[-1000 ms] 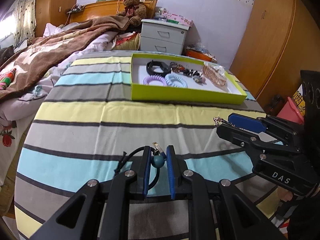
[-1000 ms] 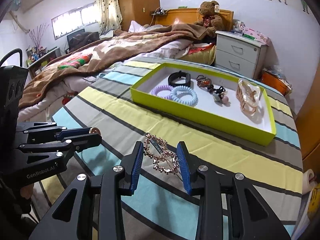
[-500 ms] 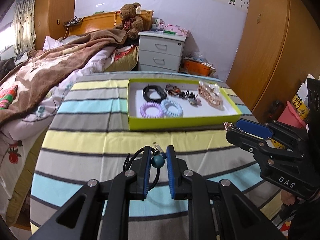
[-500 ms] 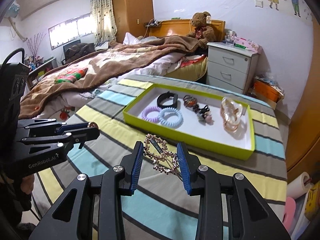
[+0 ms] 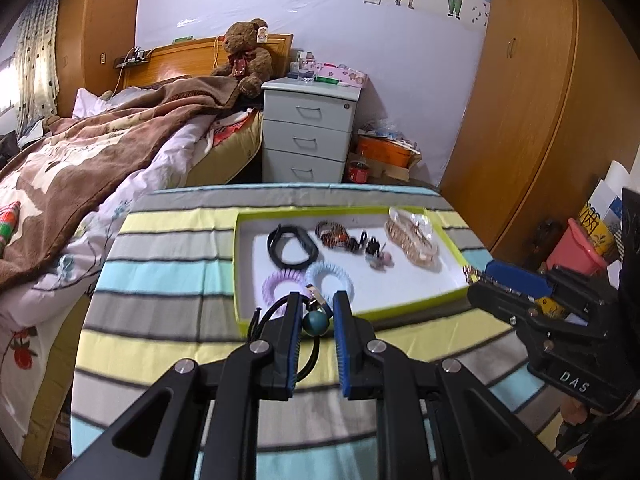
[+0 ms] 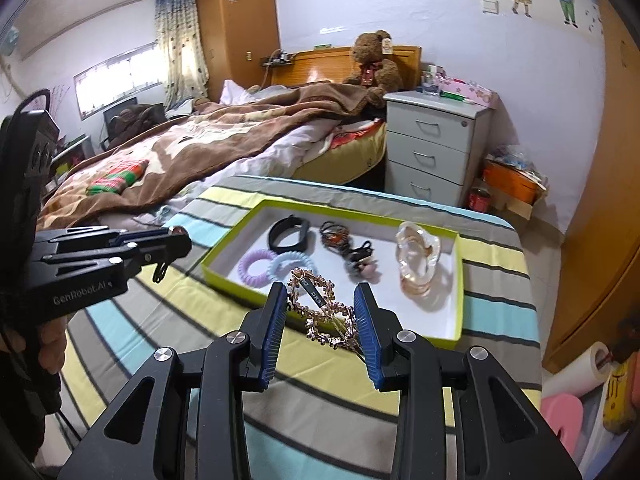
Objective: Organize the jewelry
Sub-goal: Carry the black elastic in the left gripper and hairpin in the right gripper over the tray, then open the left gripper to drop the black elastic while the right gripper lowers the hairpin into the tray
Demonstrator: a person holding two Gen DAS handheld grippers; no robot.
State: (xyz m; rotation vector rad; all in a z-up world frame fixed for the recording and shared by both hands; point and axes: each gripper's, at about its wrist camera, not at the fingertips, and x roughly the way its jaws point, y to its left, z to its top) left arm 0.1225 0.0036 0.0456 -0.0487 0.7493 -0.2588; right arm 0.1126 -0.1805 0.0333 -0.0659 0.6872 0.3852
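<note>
Both grippers now sit higher above the striped counter (image 5: 168,240) than a second ago, and the green tray (image 5: 240,276) reads closer under their tips in both wrist views; the carry toward the tray is under way.

Left gripper (image 5: 314,316): fingers narrowed to a small gap, holding a black cord with a teal bead (image 5: 315,323) and a small metal end piece. The bead hangs between the pads, just over the tray's near edge.

Right gripper (image 6: 321,308): fingers about half open, closed against the two sides of a gold hair clip (image 6: 322,306) with flower-shaped links. The clip is held off the counter, over the tray's near rim.

Tray contents: black band (image 6: 289,235), lilac coil hair tie (image 6: 256,266), blue coil hair tie (image 6: 290,264), dark beaded pieces (image 6: 334,237), clear amber claw clip (image 6: 418,260).

Judgement: both pieces lifted cleanly; remaining step is placement in the white floor of the tray. The near right corner looks least crowded. Risk: the cord's loose loop may snag on the rim.
</note>
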